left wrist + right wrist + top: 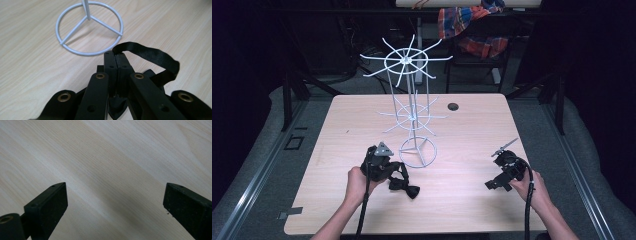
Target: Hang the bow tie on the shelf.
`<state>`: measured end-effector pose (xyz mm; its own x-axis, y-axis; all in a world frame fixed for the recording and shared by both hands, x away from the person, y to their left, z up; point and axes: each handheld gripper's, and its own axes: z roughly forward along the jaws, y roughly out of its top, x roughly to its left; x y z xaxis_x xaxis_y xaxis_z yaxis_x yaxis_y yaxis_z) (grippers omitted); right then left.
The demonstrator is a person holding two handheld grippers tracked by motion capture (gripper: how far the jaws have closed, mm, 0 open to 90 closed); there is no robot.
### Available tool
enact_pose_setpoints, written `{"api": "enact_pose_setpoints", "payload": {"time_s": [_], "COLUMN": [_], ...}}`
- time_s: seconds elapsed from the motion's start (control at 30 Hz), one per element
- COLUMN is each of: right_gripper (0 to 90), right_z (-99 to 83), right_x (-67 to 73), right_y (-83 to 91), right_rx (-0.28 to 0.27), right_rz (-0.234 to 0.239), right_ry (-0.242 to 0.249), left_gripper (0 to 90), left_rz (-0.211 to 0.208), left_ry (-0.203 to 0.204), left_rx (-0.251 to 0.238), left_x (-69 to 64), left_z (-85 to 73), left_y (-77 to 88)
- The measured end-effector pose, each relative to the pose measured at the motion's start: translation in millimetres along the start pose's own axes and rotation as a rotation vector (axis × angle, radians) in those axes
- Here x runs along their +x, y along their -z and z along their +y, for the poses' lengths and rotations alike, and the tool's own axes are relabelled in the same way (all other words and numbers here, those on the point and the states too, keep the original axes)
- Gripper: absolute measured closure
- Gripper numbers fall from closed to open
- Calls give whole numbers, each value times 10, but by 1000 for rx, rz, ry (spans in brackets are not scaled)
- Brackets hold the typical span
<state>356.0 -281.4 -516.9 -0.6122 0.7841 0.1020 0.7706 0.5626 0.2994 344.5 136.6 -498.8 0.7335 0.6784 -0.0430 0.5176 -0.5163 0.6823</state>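
A black bow tie (pixel 406 187) lies on the wooden table (pixel 462 135), just in front of a white wire rack (pixel 411 90) with two tiers of spokes. My left gripper (pixel 389 167) sits low beside the rack's ring base (pixel 418 151). In the left gripper view, the left gripper (pixel 116 53) is shut on the bow tie's black strap (pixel 155 55), which loops off to the right, with the ring base (pixel 90 27) just ahead. My right gripper (pixel 496 183) hovers near the table's right side. In the right gripper view, the right gripper (pixel 115 195) is open wide over bare wood.
A round cable hole (pixel 453 106) sits in the table behind the rack. A plaid cloth (pixel 472 25) hangs over a chair beyond the far edge. Dark floor and metal frame legs surround the table.
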Motion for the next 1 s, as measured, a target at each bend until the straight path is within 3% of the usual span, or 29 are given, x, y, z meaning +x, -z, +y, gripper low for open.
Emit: {"api": "enact_pose_setpoints", "payload": {"time_s": [0.5, 1.0], "right_gripper": [52, 52], "right_z": [3, 5], "right_x": [-9, 4], "right_y": [-4, 3], "right_rx": [12, 5], "right_rz": [-5, -8], "right_ry": [12, 11], "left_gripper": [894, 894], "left_rz": [29, 61], "left_ry": [21, 4], "left_rx": [-94, -109], "left_x": [-7, -4], "left_z": [-3, 30], "left_y": [337, 481]}}
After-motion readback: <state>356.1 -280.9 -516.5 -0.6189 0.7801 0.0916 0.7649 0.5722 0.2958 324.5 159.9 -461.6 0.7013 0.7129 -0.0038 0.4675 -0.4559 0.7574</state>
